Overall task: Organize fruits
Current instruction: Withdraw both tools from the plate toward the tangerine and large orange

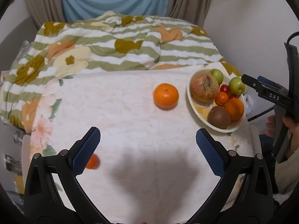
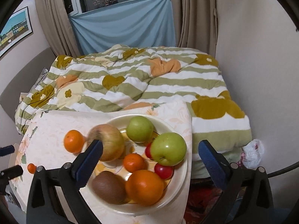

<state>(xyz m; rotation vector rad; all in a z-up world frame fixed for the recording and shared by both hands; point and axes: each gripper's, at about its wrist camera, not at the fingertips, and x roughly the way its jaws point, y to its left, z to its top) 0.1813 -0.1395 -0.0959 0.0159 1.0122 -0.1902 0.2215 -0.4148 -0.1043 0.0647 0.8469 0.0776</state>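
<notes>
Left gripper (image 1: pixel 147 140): the two blue-padded jaws are spread wide apart. Nothing is held or touched. It is hung above the pale flowered tablecloth (image 1: pixel 121 130).
Right gripper (image 2: pixel 150 150): the jaws are also spread wide, with nothing between them being squeezed. It is held over the cream round plate (image 2: pixel 179 184). No fruit is seen to be touched.
Loose fruit: a big round orange mandarin (image 1: pixel 166 95) is set on the cloth, just beside the plate but apart from it. A tiny orange fruit (image 1: pixel 92 162) is seen near the left jaw, partly hidden behind it.
Plate: it is placed at the right edge of the table. It is filled with a big yellow-red apple (image 2: pixel 107 144), two green apples (image 2: pixel 168 148) (image 2: pixel 140 129), a brown fuzzy kiwi (image 2: pixel 109 186), a large orange (image 2: pixel 144 186), a small mandarin (image 2: pixel 134 162) and little red tomatoes (image 2: pixel 163 170).
Behind the table: a striped green and white blanket (image 1: pixel 112 43) is spread out.
</notes>
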